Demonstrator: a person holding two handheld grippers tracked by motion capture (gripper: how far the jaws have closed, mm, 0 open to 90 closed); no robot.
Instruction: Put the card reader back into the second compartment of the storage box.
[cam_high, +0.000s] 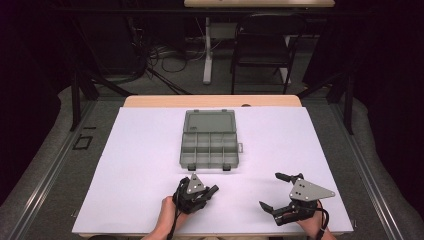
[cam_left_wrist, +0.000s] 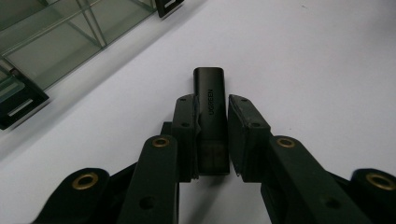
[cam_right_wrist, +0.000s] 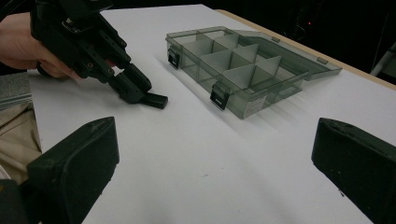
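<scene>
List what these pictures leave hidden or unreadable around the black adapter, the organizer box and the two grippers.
- Black adapter: its rear end sits between the left gripper pads in the left gripper view; in the high view it is too small to pick out.
- Organizer box: cut off by the top-left edge in the left gripper view; the latch labels are too small to read.
- Right gripper: its jaw tips run off the bottom edge in its own view.

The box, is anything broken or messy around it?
Nothing stands out. The box lies open and straight on the white table, its compartments empty as far as can be seen. The left gripper is shut on a small black adapter. The right gripper is open.
</scene>
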